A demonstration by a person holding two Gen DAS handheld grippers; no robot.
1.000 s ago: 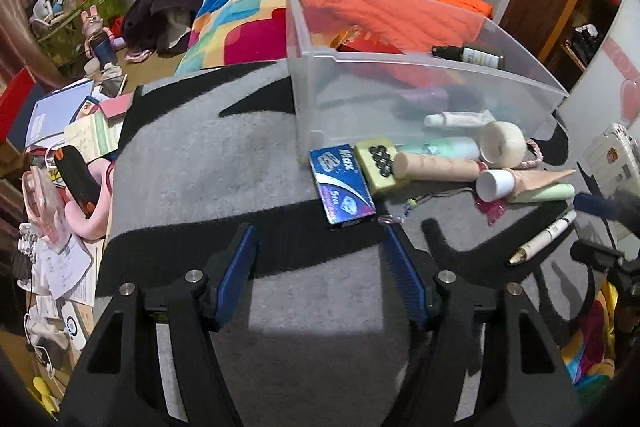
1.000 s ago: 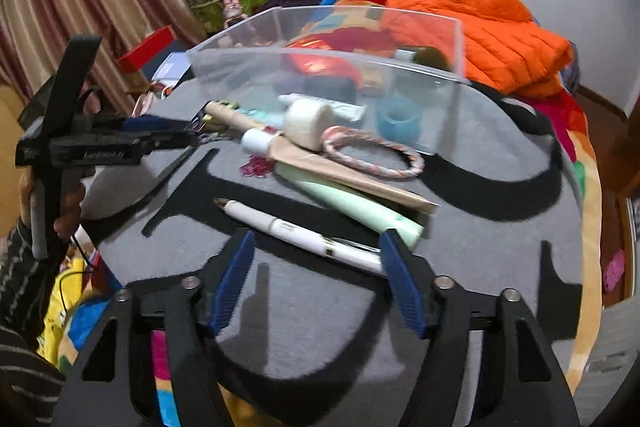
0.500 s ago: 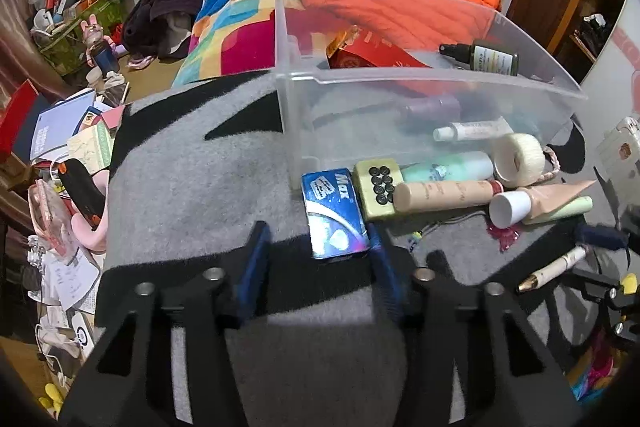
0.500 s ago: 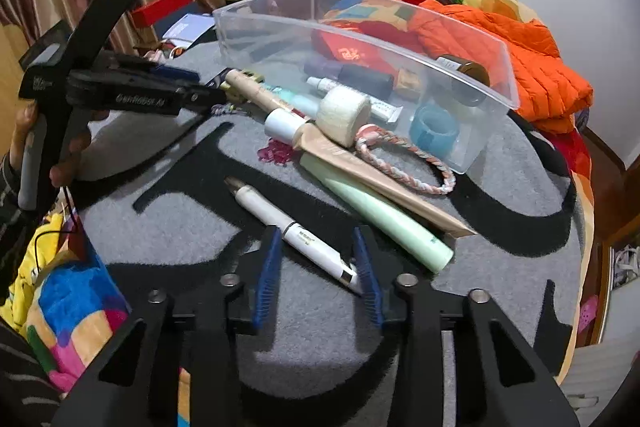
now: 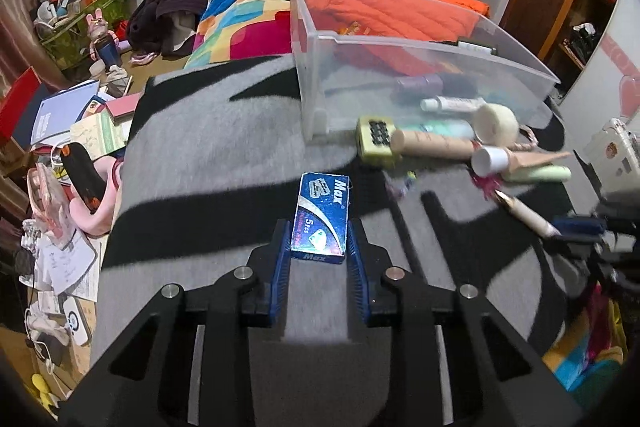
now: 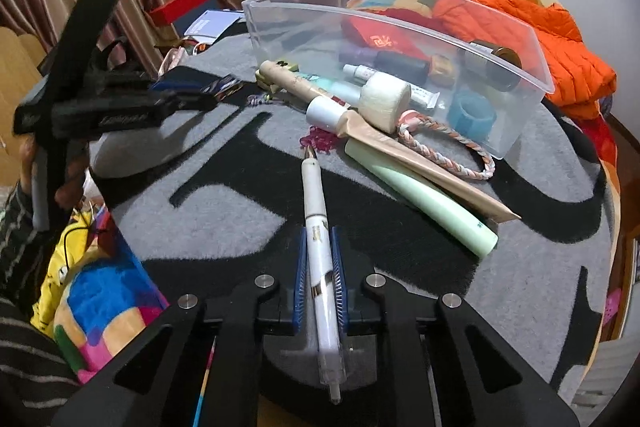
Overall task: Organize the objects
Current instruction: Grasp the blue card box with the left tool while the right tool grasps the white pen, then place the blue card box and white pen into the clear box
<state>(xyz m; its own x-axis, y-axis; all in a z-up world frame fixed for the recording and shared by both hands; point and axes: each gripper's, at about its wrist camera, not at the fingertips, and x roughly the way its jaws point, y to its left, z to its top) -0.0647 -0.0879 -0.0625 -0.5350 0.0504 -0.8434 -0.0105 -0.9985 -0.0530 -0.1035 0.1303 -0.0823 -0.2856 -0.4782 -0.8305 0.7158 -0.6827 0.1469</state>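
Gripping a blue Max razor-blade box (image 5: 321, 217) mid-frame, the left gripper (image 5: 319, 241) is clamped; the right gripper (image 6: 319, 259) pinches a white pen (image 6: 316, 223). Several tubes already lie in the clear bin (image 6: 520, 23); others wait outside it.

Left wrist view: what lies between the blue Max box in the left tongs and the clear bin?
Only bare grey-and-black blanket separates the blue Max box, clamped in the left tongs, from the clear bin in the left wrist view.

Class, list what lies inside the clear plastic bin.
Inside the clear plastic bin: a red packet, purple bottle, white tube, brown bottle, blue ring. The frosted wall blurs anything lower.
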